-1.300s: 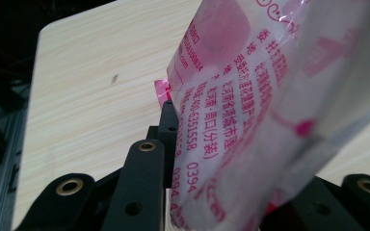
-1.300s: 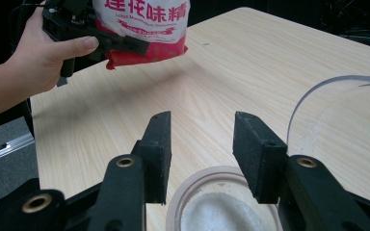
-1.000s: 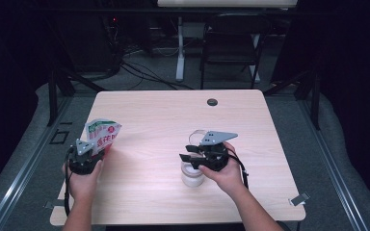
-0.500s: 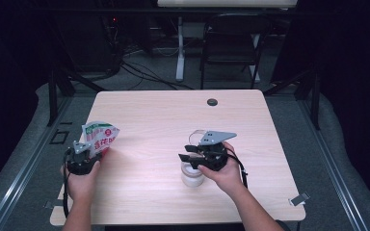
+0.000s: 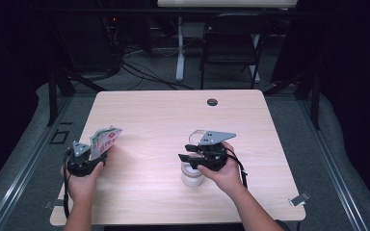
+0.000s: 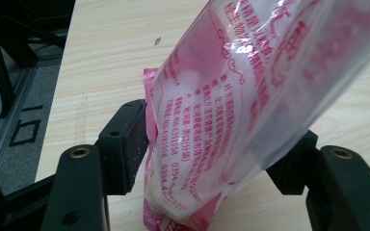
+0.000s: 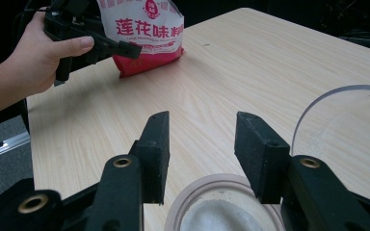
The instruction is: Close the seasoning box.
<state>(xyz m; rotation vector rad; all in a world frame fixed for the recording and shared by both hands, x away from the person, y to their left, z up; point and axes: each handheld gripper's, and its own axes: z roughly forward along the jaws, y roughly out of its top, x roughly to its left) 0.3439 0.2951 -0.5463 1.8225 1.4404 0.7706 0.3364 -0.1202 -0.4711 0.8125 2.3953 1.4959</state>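
Left gripper has slid back toward the table's near-left edge, jaws clamped on the pink pouch. Right gripper hangs open, empty, over the open white jar, clear lid beside it. Pouch is well apart from jar; pouring looks not yet begun.

Bright tabletop, dark surroundings — glare on blurred pouch (close-up).

Both grippers were black, each with two blocky flat-faced jaws on arms fixed by brass-coloured screws. A grey three-cornered plate topped the right gripper; a smaller grey plate sat on the left at 12 o'clock. A black cable trailed from each. The person's forearms were bare, without sleeves.
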